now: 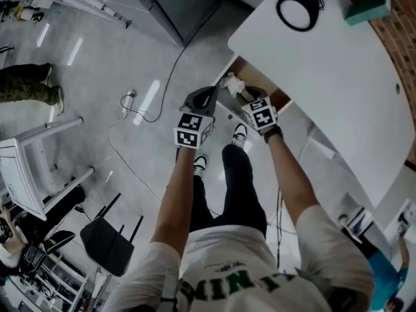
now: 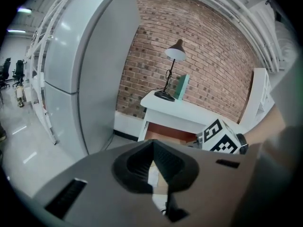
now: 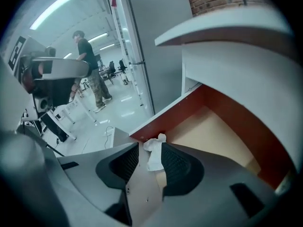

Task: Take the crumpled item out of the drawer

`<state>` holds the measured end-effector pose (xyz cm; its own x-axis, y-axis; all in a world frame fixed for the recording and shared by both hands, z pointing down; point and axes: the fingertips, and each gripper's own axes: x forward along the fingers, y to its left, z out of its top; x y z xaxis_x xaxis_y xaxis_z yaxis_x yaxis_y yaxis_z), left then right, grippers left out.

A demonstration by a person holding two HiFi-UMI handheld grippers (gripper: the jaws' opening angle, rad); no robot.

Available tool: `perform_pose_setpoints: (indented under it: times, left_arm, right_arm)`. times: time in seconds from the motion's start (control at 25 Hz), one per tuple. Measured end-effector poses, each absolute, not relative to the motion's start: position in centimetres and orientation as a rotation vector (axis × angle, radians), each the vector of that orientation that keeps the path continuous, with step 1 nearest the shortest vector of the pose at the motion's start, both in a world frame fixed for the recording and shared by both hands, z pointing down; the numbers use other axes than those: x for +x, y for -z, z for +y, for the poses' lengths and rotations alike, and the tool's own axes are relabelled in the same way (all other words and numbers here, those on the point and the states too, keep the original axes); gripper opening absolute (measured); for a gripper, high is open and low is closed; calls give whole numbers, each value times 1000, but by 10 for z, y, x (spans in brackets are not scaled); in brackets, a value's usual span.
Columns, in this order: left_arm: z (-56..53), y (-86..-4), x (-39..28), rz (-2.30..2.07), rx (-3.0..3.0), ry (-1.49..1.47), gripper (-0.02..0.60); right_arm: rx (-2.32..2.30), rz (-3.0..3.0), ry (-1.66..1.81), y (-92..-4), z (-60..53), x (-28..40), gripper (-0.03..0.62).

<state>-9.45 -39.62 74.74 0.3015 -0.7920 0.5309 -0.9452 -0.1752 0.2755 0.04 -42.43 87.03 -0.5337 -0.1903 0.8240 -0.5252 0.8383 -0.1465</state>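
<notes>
The crumpled white item (image 1: 231, 83) lies at the front corner of the open drawer (image 1: 249, 69) under the white desk. In the right gripper view the item (image 3: 154, 157) sits between the spread jaws of my right gripper (image 3: 150, 146), just inside the drawer's red-brown front wall (image 3: 165, 112); the pads do not press on it. That gripper (image 1: 244, 95) is open. My left gripper (image 1: 211, 97) hovers just left of the drawer, its tips (image 2: 154, 143) meeting with nothing held. The right gripper's marker cube (image 2: 220, 138) shows beside it.
The white desk top (image 1: 325, 70) overhangs the drawer and carries a black lamp (image 1: 299, 8) and a green box (image 1: 367, 8). A tall grey cabinet (image 2: 85, 79) stands left of the desk. A person (image 3: 92, 65) walks far off. A floor cable (image 1: 162, 96) and a black chair (image 1: 110, 239) lie behind me.
</notes>
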Motion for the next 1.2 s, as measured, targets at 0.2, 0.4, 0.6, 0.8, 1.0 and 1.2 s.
perform_pose_setpoints:
  times: [0.2,0.4,0.6,0.8,1.0,1.2]
  left_arm:
    - [-407,-772,-101,-1528,2031,-338,-6]
    - [-410,-790,-105,-1522,2036,-330,-6]
    - [-415,-798,-107,-1525,2033,-307,-6]
    - [-414,-810,-111,-1525,2034,-316,-6]
    - [-416,-817,-115,-1520,2033,-325,-6]
    - [-419,-813,-111,-1507,2042,-323,-6]
  right_arm:
    - [475,-2074,-496,-925,-434,-6,135]
    - [518,-2041,-435,-957,-452,-7,144]
    - [532,-2003,-450,-981,-461,-7,146]
    - [555,-1973,-431,-1004,-466,-8,145]
    - [558,-1936,-402,-1016,-462,-9,88]
    - [602,-1938,-415,-1006,-463,-8,55]
